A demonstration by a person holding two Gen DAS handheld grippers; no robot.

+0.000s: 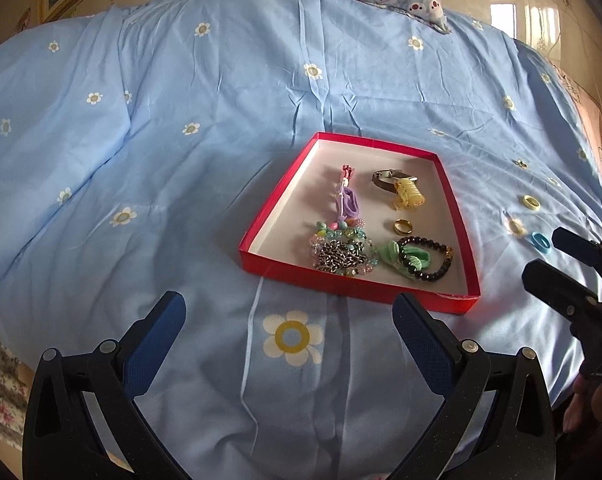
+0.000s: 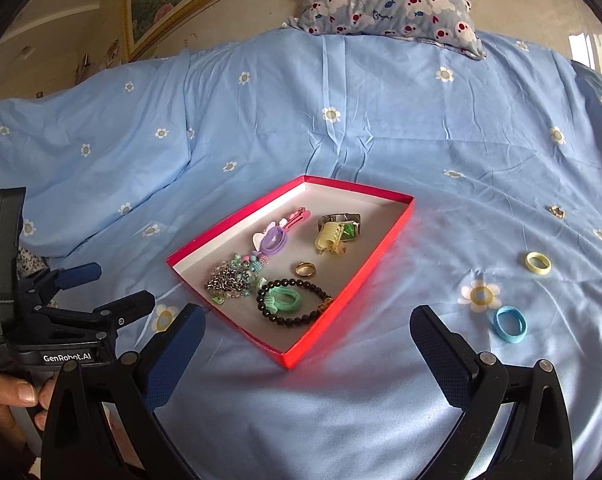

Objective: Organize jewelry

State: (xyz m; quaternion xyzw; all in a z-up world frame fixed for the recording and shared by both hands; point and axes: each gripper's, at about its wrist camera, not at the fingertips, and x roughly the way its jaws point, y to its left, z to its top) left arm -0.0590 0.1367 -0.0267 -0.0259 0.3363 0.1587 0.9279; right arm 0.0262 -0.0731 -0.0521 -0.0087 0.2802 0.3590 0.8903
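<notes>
A shallow red tray (image 2: 385, 256) with a white floor sits on the bed, on a light blue sheet (image 2: 261, 128) printed with white daisies. Inside it lie a black bead bracelet (image 2: 301, 320) looped around a green hair tie (image 2: 285, 300), a gold ring (image 2: 305, 269), a yellow hair claw clip (image 2: 329, 241) touching a watch (image 2: 347, 226) with a green face, a purple hair tie (image 2: 275, 240) beside a pink hair clip (image 2: 295, 216), and a silver chain (image 2: 223, 281) tangled with a string of pastel beads (image 2: 249, 268).

Three pieces lie loose on the sheet to the right of the tray: a blue hair tie (image 2: 509, 325) nearest, a pale yellow ring (image 2: 537, 263) beyond it, and a small metal piece (image 2: 557, 211) farther back (too small to identify).

The left claw (image 1: 289, 316) hovers over the sheet just short of the tray's near edge, spread wide and holding nothing. The right claw (image 2: 307, 328) is likewise spread wide and empty, low over the sheet with the tray's near corner between its fingers. A patterned pillow (image 2: 389, 4) rests at the head of the bed.
</notes>
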